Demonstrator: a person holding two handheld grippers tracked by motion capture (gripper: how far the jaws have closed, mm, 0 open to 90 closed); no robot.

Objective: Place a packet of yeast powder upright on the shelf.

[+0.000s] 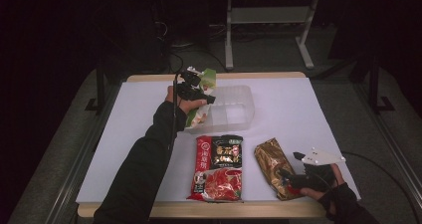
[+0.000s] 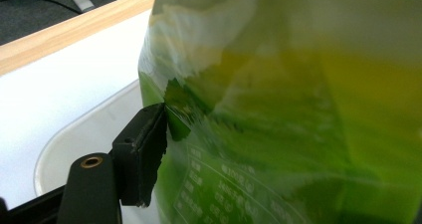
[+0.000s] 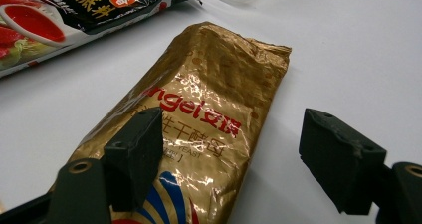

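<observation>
My left gripper [image 1: 199, 93] is shut on a green snack packet [image 1: 208, 77] and holds it upright over the left end of a clear plastic container [image 1: 234, 109]. In the left gripper view one black pad [image 2: 144, 149] presses the green packet [image 2: 278, 134], above the container's rim [image 2: 74, 139]. A gold foil packet [image 1: 271, 165] lies flat near the table's front right. My right gripper [image 1: 290, 165] stands open at its near end. In the right gripper view the right gripper [image 3: 231, 144] straddles the gold packet's [image 3: 209, 99] right edge: the left jaw over the foil, the right jaw over bare table.
A red and black sauce packet [image 1: 219, 167] lies flat left of the gold one, its corner [image 3: 74, 10] showing in the right gripper view. The white table top [image 1: 308, 114] has a wooden front edge. Dark floor and a metal frame lie beyond.
</observation>
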